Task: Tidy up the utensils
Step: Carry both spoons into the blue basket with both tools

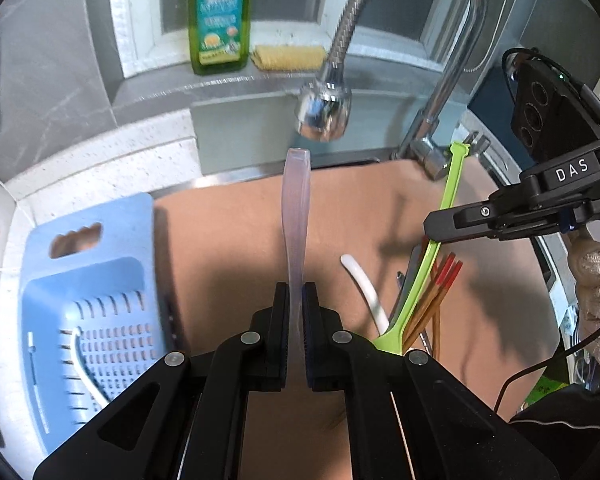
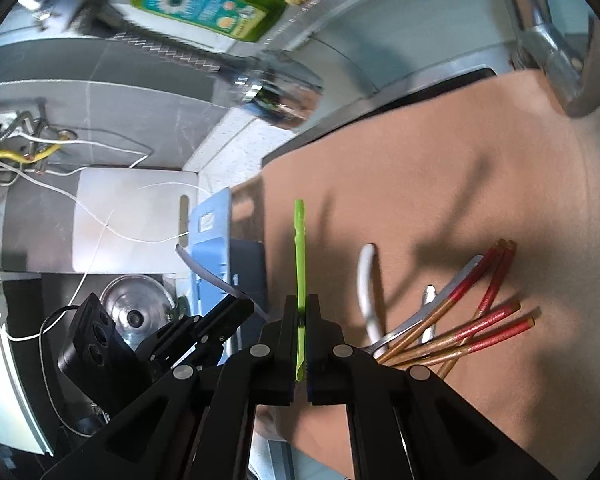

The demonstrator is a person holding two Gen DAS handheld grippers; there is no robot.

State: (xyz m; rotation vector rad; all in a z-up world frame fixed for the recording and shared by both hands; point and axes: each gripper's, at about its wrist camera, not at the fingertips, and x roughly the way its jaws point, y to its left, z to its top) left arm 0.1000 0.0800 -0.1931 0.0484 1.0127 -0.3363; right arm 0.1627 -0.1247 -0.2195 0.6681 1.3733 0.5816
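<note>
1. Utensils (image 2: 440, 332) lie in a loose heap on a tan mat (image 1: 228, 248) spread over the sink area: red-tipped chopsticks (image 2: 484, 320), a white handle (image 2: 368, 292) and metal cutlery (image 2: 428, 300).
2. Left gripper (image 1: 295, 304) pinches a translucent pale utensil (image 1: 297, 208) between its fingers (image 1: 281, 320), pressed tight on the shaft; the handle runs straight out ahead of the fingertips toward the faucet head (image 1: 324, 112).
3. Right gripper (image 2: 301, 320) clamps a lime-green utensil (image 2: 299, 264) edge-on between its closed fingers (image 2: 288, 336), the handle pointing forward past the tips.
4. Seen from the left wrist camera, the green utensil's wide end dips into the heap just beside the chopsticks, while the right gripper holds its shaft higher up.
5. A blue perforated basket (image 1: 100, 300) sits on the speckled desk (image 1: 100, 164) to the left of the mat, apart from the heap.
6. A green dish-soap bottle (image 1: 219, 16) and a yellow sponge (image 1: 288, 56) stand on the ledge behind.
</note>
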